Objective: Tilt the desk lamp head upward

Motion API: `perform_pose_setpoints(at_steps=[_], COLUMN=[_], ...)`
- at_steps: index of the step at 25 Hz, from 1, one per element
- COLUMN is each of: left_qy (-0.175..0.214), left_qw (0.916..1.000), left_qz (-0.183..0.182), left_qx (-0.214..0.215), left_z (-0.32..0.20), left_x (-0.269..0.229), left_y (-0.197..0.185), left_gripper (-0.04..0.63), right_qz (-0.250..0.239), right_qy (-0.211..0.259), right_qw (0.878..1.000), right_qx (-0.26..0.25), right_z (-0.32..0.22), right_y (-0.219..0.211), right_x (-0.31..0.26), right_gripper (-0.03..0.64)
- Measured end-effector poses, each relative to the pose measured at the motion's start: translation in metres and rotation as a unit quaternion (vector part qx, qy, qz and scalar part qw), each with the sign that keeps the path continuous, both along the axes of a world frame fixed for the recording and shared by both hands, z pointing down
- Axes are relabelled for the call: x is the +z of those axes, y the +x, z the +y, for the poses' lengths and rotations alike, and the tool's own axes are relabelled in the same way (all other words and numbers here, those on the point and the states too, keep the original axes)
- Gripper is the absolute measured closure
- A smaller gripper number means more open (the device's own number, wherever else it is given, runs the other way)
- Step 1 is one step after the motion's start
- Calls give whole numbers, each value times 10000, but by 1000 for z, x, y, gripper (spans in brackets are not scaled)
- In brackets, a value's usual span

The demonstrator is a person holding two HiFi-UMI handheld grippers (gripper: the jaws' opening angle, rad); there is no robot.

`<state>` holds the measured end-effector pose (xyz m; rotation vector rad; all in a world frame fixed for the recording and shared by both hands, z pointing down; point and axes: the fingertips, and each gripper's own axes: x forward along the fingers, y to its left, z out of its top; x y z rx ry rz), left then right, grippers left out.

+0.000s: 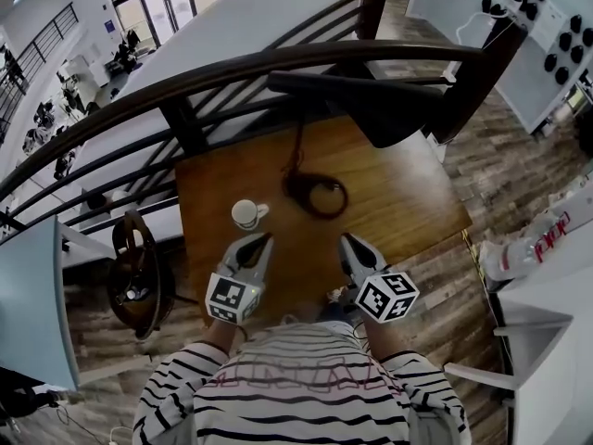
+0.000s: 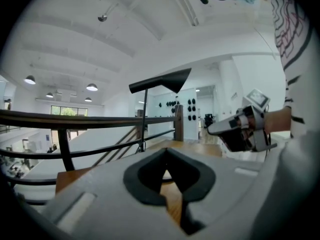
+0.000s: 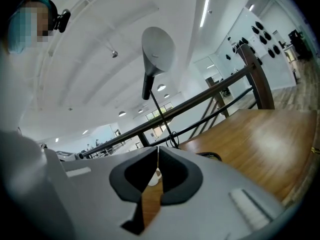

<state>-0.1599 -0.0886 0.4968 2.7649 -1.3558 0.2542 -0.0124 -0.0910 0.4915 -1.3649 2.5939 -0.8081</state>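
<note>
Desk lamp head (image 1: 371, 100) untouched: left gripper (image 1: 265, 239) and right gripper (image 1: 346, 240) side by side, near level, jaws closed, empty; head above, well ahead of both.

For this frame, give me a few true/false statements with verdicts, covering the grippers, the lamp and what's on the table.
1. The left gripper and the right gripper both have their jaws together, with nothing between them. True.
2. A white cup stands on the wooden table, just ahead of the left gripper. True.
3. The right gripper grips the lamp head. False: the lamp head is over the table's far side, apart from both grippers.
4. The cable runs stretched straight across the table. False: it lies in a loop.
</note>
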Motion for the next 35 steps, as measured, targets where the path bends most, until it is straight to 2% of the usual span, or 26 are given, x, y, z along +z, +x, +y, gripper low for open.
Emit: perform_pose_setpoints(at_steps=[6,13,21,35], left_qy=[-102,-205,-342,-428], left_qw=[9999,9994,9977,9969], left_qz=[49,122,261,258], left_qx=[-121,-266,-523,-610], left_z=[13,25,31,39], left_x=[8,18,23,30], left_y=[-8,-21,-38,-47], left_gripper=[591,591,592,592], right_qz=[240,297,367,531], right_qy=[-272,-566,-621,-626], right_qw=[9992,9972,9951,9927], right_qx=[-153,-387,-683,-879], right_z=[9,14,15,18], right_y=[-14,-33,-53,-66], right_x=[33,57,61,62], right_gripper=[617,617,617,617])
